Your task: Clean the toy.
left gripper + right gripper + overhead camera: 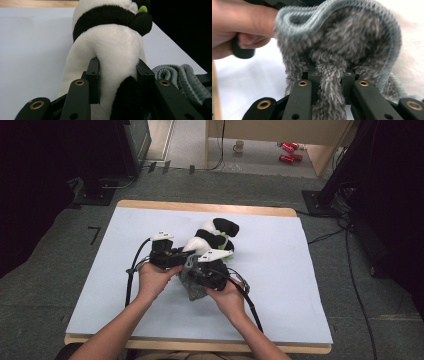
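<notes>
Bench (150, 320) with wooden edge, covered by a pale sheet (280, 285). On the floor beyond: a mug (239, 146) and red cans (289, 151), well apart from the bench.

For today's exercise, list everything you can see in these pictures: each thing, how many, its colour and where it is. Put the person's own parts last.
Plush panda: one, white and black with a green bit, on the middle of the sheet, pinched by the left tool.
Fuzzy hat: one, grey with a pale blue-grey ribbed edge, beside the panda, a fold of it pinched by the right tool.
Sheet: one, pale blue-white, covering the table.
Table: one, light wood, edges showing around the sheet.
Mug: one, pale, on the floor far behind.
Cans: red, apparently two, on the floor near the mug.
Left tool: one, black, closed on the panda.
Right tool: one, black, closed on the hat.
Hands: left, right.
</notes>
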A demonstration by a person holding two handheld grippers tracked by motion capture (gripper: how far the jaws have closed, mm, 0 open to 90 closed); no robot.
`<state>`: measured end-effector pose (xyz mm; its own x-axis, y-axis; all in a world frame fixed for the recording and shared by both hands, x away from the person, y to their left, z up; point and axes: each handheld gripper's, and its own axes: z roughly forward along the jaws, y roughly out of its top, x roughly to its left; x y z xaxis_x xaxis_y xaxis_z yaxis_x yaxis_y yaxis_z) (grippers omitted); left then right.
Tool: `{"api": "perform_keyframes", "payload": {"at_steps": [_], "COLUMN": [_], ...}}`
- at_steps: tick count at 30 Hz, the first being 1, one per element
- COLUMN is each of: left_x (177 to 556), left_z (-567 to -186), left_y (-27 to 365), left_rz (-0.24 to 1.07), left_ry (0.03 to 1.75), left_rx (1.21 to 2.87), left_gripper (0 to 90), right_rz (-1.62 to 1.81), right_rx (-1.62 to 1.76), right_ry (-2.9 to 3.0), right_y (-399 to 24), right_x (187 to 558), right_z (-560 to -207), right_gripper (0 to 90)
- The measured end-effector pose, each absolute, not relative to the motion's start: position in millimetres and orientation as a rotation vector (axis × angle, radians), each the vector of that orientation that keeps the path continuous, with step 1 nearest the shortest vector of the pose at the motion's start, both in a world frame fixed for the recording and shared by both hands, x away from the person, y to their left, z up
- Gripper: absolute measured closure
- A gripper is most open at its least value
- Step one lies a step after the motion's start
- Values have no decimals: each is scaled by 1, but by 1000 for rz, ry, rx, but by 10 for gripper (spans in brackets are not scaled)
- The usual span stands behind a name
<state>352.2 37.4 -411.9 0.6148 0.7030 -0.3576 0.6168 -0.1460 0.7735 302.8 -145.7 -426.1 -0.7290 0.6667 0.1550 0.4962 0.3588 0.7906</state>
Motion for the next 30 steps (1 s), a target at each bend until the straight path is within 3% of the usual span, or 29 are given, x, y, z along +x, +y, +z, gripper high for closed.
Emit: {"api": "perform_keyframes", "payload": {"at_steps": [19, 30], "left_x": [353, 355], "left_z": [-410, -410], "left_y": [33, 36], "left_rz": [125, 139], "left_ry": [999, 994], "left_rx": [1913, 1916], "left_gripper": [637, 631], "right_rz": [1096, 1134], "right_rx": [1097, 962], "right_ry": [2533, 2539], "right_y": [-127, -123], "right_x": [306, 293], "right_z": [-481, -456], "right_gripper": [785, 783]}}
